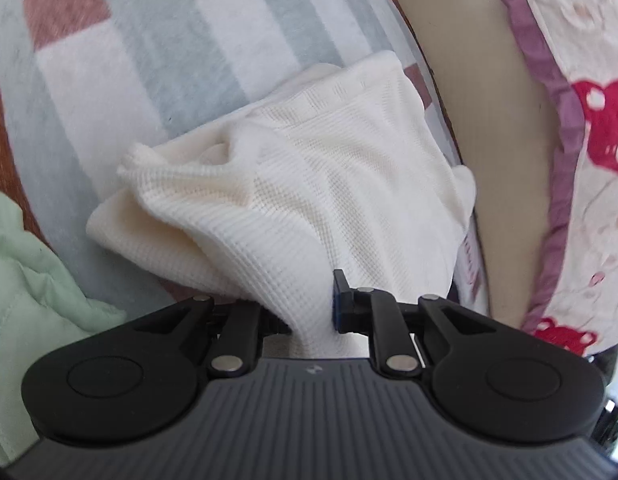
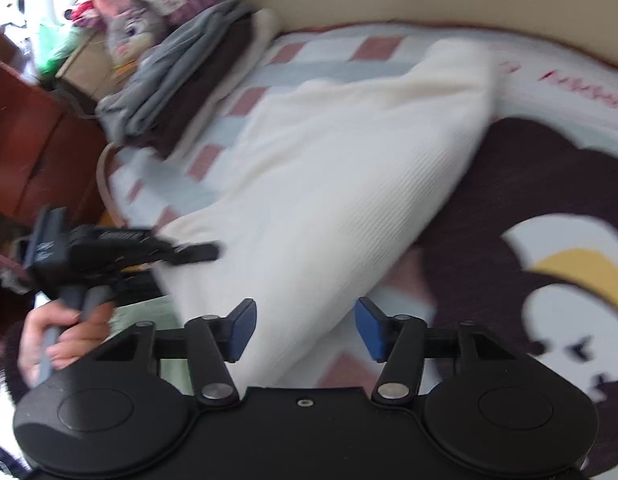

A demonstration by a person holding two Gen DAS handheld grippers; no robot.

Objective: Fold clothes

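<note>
A cream waffle-knit garment [image 1: 309,184] lies bunched on the checked blanket, and my left gripper [image 1: 309,312] is shut on its near edge, the cloth pinched between the black fingers. In the right wrist view the same cream garment [image 2: 329,184] stretches across the bed. My right gripper [image 2: 305,328] stands open just above its near end, with blue pads [image 2: 369,328] apart and nothing between them. The left gripper [image 2: 197,252] appears there too, at the garment's left edge, held by a hand [image 2: 65,336].
A pale green garment [image 1: 33,280] lies at the left. A stack of folded grey and dark clothes [image 2: 181,76] sits at the bed's far corner by a plush toy [image 2: 129,28]. A beige headboard [image 1: 481,128] and patterned pillow [image 1: 589,120] stand to the right. A wooden cabinet [image 2: 37,140] flanks the bed.
</note>
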